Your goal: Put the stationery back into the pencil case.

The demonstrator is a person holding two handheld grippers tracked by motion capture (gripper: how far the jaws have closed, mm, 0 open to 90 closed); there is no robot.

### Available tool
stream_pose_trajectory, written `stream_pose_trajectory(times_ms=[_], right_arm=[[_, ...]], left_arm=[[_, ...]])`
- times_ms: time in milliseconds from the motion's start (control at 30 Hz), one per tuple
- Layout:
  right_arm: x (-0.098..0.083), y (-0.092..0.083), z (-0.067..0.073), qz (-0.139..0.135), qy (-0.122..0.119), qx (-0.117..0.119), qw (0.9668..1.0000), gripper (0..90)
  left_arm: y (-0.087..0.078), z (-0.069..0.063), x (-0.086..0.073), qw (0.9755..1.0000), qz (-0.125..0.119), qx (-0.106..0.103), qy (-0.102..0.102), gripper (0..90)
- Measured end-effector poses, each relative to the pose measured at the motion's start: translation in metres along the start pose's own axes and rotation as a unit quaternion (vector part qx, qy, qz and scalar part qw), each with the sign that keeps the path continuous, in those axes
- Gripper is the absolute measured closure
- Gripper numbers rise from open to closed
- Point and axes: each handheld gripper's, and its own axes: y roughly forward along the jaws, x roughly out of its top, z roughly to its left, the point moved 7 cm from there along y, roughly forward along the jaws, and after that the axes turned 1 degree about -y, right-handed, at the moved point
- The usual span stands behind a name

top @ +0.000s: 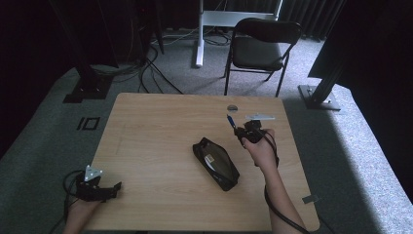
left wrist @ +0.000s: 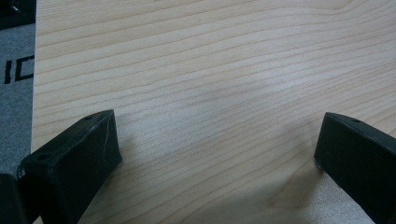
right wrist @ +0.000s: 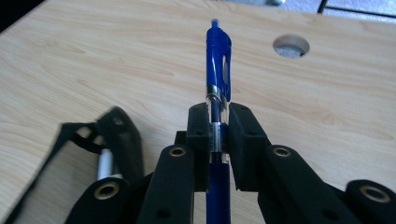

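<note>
My right gripper point(right wrist: 218, 128) is clamped on the blue pen point(right wrist: 217, 70), held above the table point(top: 160, 122) just beyond the open black pouch point(top: 215, 163). My left gripper point(top: 100, 187) rests at the near left corner, jaws apart on nothing. I should tilt the pen along the pouch's opening and lower slowly, so the tip doesn't snag the zipper.
</note>
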Motion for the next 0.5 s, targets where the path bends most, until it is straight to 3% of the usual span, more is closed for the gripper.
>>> stream_pose_trajectory(times_ms=[233, 500], right_arm=[[0.011, -0.014, 0.021, -0.014, -0.018, 0.024, 0.9995, 79.5], [0.017, -0.027, 0.041, -0.021, -0.039, 0.033, 0.9985, 79.5]], left_arm=[[0.000, 0.000, 0.000, 1.0000, 0.000, 0.000, 0.000, 0.2], [0.000, 0.000, 0.000, 1.0000, 0.000, 0.000, 0.001, 0.2]])
